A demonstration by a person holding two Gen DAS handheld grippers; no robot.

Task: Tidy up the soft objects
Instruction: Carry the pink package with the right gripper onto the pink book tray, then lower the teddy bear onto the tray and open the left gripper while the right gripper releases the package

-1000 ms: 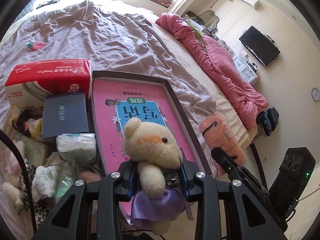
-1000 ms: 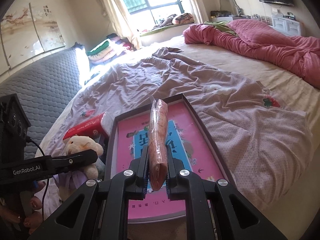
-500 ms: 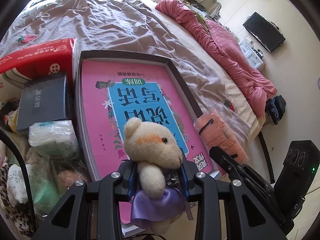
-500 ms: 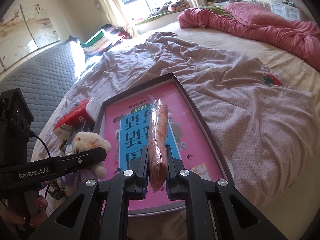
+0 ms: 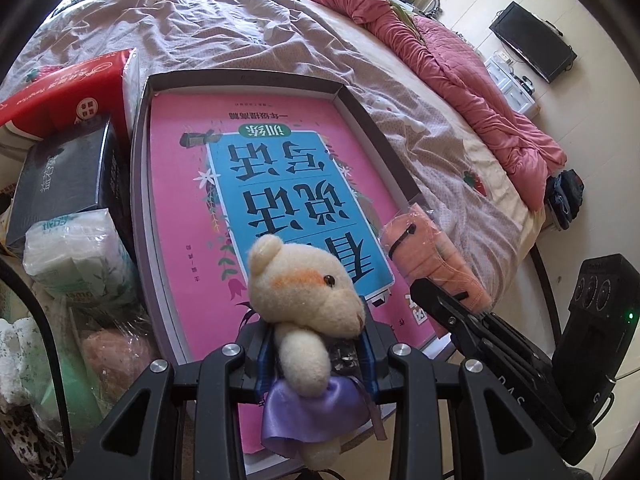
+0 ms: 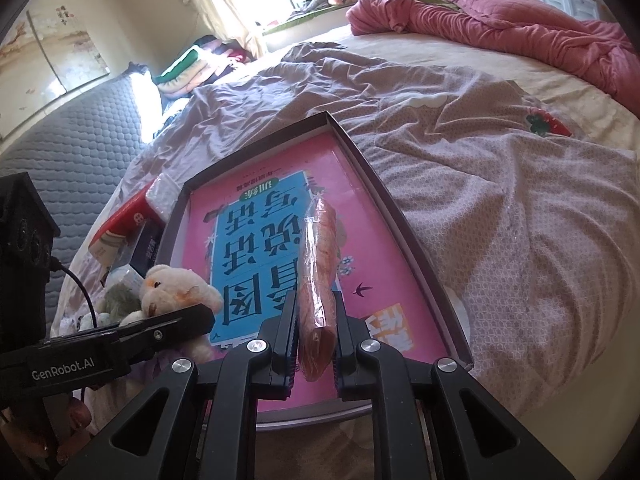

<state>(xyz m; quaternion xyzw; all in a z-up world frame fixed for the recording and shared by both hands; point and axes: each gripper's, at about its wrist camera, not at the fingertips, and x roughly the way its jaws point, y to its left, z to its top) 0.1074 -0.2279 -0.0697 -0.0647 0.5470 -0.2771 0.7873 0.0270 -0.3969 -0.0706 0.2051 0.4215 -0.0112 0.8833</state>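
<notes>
My left gripper is shut on a cream teddy bear in a purple skirt and holds it over the near end of a shallow dark tray. A pink and blue book lies in the tray. My right gripper is shut on an orange cloth sealed in a clear bag, held on edge over the same book. In the left wrist view the bagged cloth hangs at the tray's right rim. The bear shows at the left in the right wrist view.
Left of the tray lie a red tissue pack, a dark box, a white wipes pack and several bagged soft items. The bed carries a mauve sheet and a pink quilt.
Both grippers have moved forward and lower over the tray, so the book fills more of each view. Each still holds its object.
</notes>
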